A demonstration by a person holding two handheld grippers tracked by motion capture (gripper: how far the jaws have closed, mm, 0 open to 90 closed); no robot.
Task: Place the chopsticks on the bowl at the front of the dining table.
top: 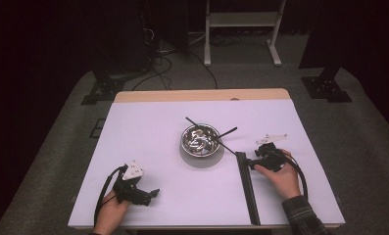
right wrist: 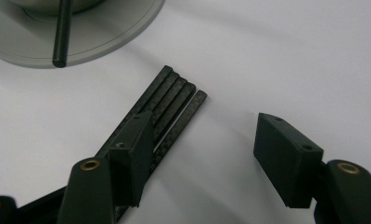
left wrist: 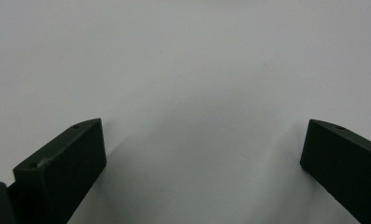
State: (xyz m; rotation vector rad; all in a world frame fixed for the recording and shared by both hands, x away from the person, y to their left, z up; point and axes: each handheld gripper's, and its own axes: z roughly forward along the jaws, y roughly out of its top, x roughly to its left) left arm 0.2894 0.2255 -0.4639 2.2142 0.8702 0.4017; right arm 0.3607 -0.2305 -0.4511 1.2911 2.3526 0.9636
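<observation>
A steel bowl [top: 200, 139] with small pale pieces in it stands mid-table, and two thin black rods [top: 226, 131] lie across its rim. A bundle of long black strips [top: 248, 188] runs from beside the bowl toward the front edge. My right gripper [top: 247, 164] is at the bundle's far end. In the right gripper view it [right wrist: 204, 126] is open, its left jaw over the strips [right wrist: 174, 100] and its right jaw over bare table; the bowl [right wrist: 43, 46] and a rod tip [right wrist: 60, 42] lie ahead. My left gripper [top: 153, 194] rests front left, open [left wrist: 205, 126] over bare white table.
The white table cover [top: 148, 142] has a wooden strip [top: 202, 95] at its far edge. Beyond the table stand a white frame [top: 241, 22], two black stand feet [top: 101, 90] [top: 327, 87] and loose cables [top: 158, 63] on grey carpet.
</observation>
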